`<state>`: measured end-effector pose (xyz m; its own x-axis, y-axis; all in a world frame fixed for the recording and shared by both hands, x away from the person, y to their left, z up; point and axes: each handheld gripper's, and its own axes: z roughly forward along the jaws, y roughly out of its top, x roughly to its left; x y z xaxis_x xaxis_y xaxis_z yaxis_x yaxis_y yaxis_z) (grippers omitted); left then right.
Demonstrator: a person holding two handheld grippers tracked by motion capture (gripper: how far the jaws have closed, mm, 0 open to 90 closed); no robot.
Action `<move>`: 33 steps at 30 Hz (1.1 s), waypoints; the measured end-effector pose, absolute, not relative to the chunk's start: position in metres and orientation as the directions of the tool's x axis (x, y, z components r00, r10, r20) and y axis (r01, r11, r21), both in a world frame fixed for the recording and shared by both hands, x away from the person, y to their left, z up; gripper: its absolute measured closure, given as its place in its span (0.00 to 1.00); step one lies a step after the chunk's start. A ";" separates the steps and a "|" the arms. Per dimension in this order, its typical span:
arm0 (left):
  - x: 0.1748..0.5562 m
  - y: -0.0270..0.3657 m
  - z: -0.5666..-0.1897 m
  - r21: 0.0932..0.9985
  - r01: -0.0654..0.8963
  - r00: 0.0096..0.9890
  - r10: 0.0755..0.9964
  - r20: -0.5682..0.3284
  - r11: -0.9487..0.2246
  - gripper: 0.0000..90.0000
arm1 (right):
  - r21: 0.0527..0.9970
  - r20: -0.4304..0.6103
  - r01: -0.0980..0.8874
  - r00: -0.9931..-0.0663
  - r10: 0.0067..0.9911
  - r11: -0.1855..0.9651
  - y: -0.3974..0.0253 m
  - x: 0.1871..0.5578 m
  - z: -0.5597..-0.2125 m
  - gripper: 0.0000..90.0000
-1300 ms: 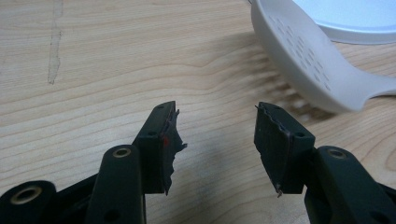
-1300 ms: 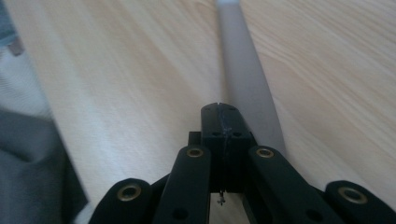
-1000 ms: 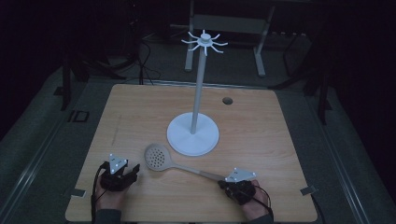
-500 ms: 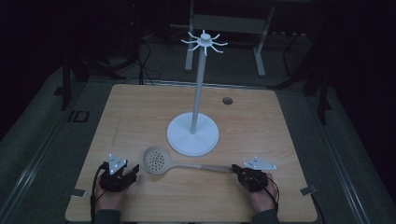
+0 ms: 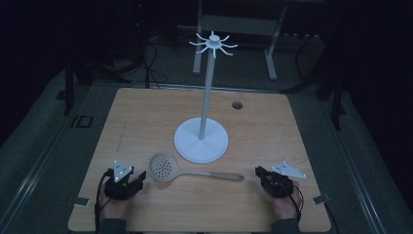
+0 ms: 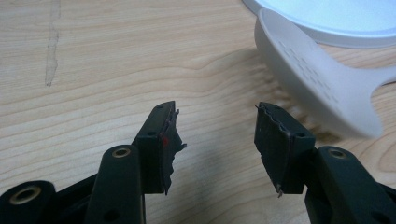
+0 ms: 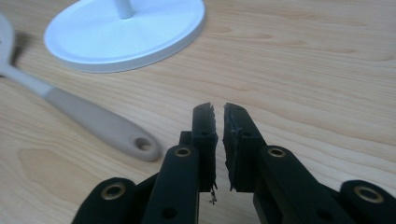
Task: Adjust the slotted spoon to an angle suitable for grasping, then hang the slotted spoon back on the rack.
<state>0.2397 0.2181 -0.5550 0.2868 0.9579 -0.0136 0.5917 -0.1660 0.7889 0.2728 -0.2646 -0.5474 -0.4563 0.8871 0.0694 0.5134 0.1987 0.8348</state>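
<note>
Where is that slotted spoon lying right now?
In the high view, the pale perforated skimmer spoon lies flat on the wooden table, just in front of the white stand's round base.

black hand-held gripper jaws, brass-ringed screw holes, grey plates

Left gripper, held in the person's left hand, rests low near the table's front-left corner, jaws spread wide and empty. Right gripper, held in the right hand near the front-right corner, has its jaws closed together, gripping nothing.
</note>
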 end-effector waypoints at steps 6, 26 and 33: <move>0.239 0.217 -0.549 0.807 0.570 0.299 0.954 -0.025 -0.157 0.54 | 0.844 0.066 0.507 -0.423 0.904 0.176 -0.273 0.272 -0.546 0.88; 0.247 0.186 -0.511 0.831 0.478 0.480 0.877 0.025 -0.286 0.54 | 0.849 0.080 0.512 -0.375 0.924 0.134 -0.287 0.277 -0.549 0.63; 0.263 0.162 -0.494 0.814 0.431 0.585 0.807 0.077 -0.390 0.54 | 0.848 0.061 0.508 -0.378 0.924 0.152 -0.286 0.276 -0.549 0.62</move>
<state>0.2629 0.1621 -0.4945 0.5849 0.8074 0.0772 0.4308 -0.3899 0.8139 0.2763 -0.2858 -0.5490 -0.3782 0.9237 0.0608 0.5076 0.1520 0.8481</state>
